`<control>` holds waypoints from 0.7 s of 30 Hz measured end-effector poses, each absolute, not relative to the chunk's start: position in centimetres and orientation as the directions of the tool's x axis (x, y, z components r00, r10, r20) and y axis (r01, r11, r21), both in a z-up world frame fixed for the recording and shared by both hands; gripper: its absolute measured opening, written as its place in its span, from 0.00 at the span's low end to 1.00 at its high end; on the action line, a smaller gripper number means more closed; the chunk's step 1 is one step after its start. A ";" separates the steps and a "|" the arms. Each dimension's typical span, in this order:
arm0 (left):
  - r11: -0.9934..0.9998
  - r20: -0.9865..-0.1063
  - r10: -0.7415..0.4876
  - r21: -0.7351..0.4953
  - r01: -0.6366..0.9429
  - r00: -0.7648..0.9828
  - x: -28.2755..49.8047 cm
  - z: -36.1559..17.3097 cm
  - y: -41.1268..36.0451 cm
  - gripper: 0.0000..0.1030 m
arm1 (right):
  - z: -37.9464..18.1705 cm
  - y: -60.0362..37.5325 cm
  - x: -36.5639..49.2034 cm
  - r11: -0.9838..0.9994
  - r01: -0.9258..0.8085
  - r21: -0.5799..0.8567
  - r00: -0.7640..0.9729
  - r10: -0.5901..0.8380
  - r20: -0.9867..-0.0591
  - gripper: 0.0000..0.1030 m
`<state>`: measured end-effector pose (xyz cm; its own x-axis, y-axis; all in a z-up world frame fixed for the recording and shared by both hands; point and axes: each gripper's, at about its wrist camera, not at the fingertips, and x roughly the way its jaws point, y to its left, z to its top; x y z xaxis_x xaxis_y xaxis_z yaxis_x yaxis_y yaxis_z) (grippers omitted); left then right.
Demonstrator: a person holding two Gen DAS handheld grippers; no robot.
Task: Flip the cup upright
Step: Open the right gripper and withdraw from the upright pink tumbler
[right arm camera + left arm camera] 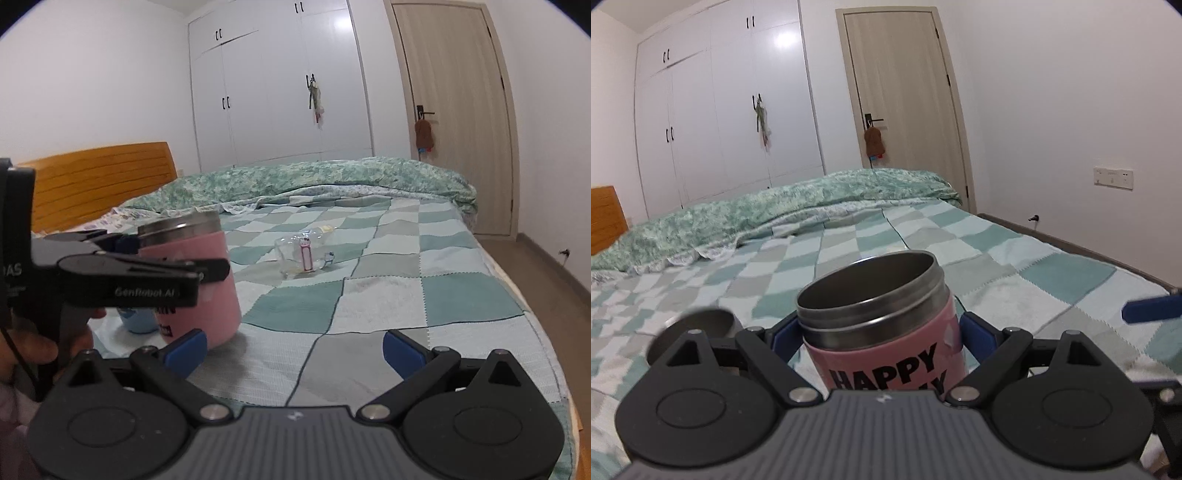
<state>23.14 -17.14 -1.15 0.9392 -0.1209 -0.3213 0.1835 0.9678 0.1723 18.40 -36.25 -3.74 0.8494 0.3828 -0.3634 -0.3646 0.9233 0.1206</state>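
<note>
1. Pink cup (886, 332) with steel rim stands mouth-up on the bed (1052, 280), on the checked teal blanket, well in from the foot edge. Black lettering "HAPPY" on its side.
2. Left gripper (881, 332): jaws closed against the cup's sides just below the steel band, blue pads touching the pink wall on both sides. In the right wrist view the cup's (207, 284) base looks to be on the blanket, or very close to it; contact cannot be confirmed.
3. Right gripper (293, 347): jaws spread wide, nothing between them, low over the blanket just to the right of the cup. Left blue pad sits near the cup's base; touching or not, cannot tell.
4. Clear glass cup (299, 254) with a small pink figure stands farther up the bed, toward the rumpled green duvet (332, 177).
5. Blurred grey metal cup (694, 332) beside the left gripper, on its left.
6. Small pale blue cup (138, 321) partly hidden behind the left gripper's body.
</note>
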 end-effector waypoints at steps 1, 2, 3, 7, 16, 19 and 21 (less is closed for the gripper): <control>0.967 -0.334 -0.125 0.169 0.189 0.934 23.2 -1.6 -17.1 0.88 | -3.9 -36.1 18.3 0.928 -0.358 0.107 0.856 0.372 -0.360 0.99; 0.967 -0.347 -0.127 0.164 0.194 0.929 23.3 -2.1 -17.0 0.88 | -4.0 -35.9 18.1 0.931 -0.352 0.097 0.861 0.363 -0.356 0.99; 0.967 -0.335 -0.128 0.166 0.192 0.934 23.2 -2.6 -16.8 0.88 | -4.1 -35.9 17.9 0.934 -0.348 0.088 0.866 0.356 -0.351 0.99; 0.964 -0.314 -0.142 0.171 0.203 0.939 22.6 -2.8 -16.5 0.89 | -4.4 -35.7 17.2 0.943 -0.327 0.060 0.884 0.327 -0.334 0.99; 0.972 -0.235 -0.161 0.128 0.195 0.958 19.5 -0.1 -15.0 1.00 | -3.3 -35.4 14.7 0.957 -0.288 0.040 0.913 0.287 -0.291 1.00; 0.976 -0.191 -0.159 0.118 0.184 0.969 17.0 2.0 -13.9 1.00 | -2.4 -34.8 13.3 0.961 -0.274 0.038 0.925 0.274 -0.262 1.00; 0.977 -0.161 -0.170 0.104 0.188 0.972 15.1 3.5 -12.8 1.00 | -1.7 -34.3 12.0 0.963 -0.266 0.045 0.934 0.269 -0.234 1.00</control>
<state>15.07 -12.81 3.53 0.9722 -0.1699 -0.1610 0.1880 0.9766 0.1042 12.00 -34.28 -1.71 0.9343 0.2691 -0.2338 -0.2660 0.9629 0.0454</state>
